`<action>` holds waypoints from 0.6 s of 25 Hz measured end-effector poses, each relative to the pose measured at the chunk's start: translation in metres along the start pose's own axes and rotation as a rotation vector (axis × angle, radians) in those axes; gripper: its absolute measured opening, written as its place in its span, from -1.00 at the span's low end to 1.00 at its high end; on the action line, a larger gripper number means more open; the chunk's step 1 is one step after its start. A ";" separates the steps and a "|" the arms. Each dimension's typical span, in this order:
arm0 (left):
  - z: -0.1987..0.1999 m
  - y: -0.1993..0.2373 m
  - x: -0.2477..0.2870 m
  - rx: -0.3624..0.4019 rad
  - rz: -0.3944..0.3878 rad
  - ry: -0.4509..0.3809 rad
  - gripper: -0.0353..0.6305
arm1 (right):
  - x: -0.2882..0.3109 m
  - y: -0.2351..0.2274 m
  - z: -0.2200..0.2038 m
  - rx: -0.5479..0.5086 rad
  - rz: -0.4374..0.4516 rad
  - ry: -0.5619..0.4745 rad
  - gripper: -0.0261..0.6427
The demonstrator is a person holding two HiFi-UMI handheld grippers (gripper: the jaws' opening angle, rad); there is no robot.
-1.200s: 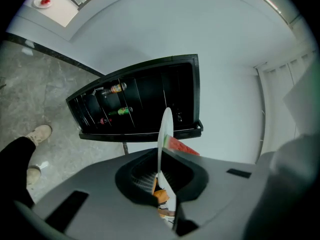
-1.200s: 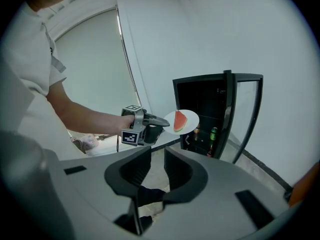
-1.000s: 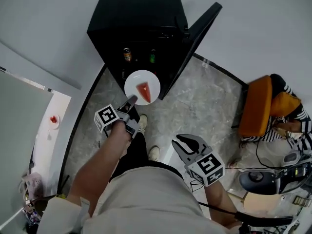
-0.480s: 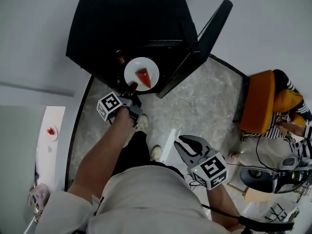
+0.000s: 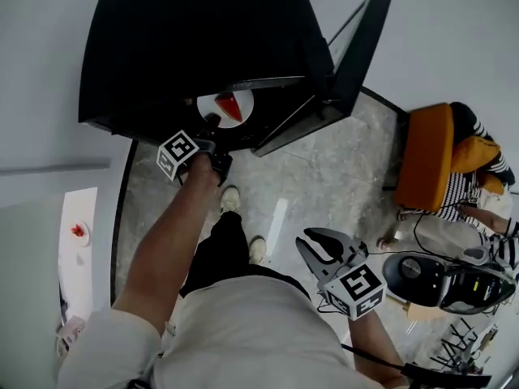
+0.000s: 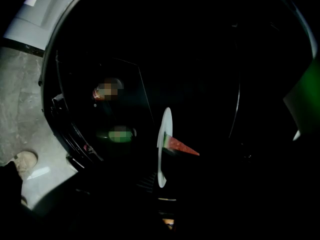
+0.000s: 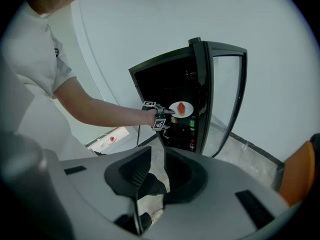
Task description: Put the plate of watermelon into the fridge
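One firm left gripper (image 5: 212, 121) pinch on the plate (image 5: 245, 102) rim, so hold it level into the fridge (image 5: 195, 39); your right gripper (image 5: 303, 241) hangs empty, jaws apart.

No text, brand or number can be read anywhere. Only black-and-white square markers (image 5: 178, 154) are carried by the left gripper (image 5: 212, 121) and the right gripper (image 5: 302, 241); a small mark on the white shirt (image 7: 40, 51) is too small to be read.
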State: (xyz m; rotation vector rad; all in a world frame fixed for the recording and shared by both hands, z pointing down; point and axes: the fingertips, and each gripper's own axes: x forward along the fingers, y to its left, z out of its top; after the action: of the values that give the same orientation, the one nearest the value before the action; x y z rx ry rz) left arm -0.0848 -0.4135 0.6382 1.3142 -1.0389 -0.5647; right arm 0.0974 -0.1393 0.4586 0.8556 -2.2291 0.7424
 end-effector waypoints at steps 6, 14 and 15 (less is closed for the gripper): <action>0.008 0.010 0.025 0.007 0.026 0.007 -0.83 | 0.005 -0.003 0.000 0.029 -0.010 0.013 -0.65; 0.017 0.023 0.048 0.030 0.069 0.015 -0.83 | 0.010 -0.010 -0.006 0.063 -0.017 0.019 -0.65; 0.018 0.024 0.049 0.032 0.075 0.016 -0.83 | 0.011 -0.011 -0.006 0.067 -0.017 0.018 -0.65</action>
State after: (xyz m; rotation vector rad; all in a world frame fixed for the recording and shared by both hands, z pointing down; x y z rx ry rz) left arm -0.0822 -0.4587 0.6741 1.3003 -1.0833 -0.4813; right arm 0.1010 -0.1459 0.4730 0.8951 -2.1890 0.8180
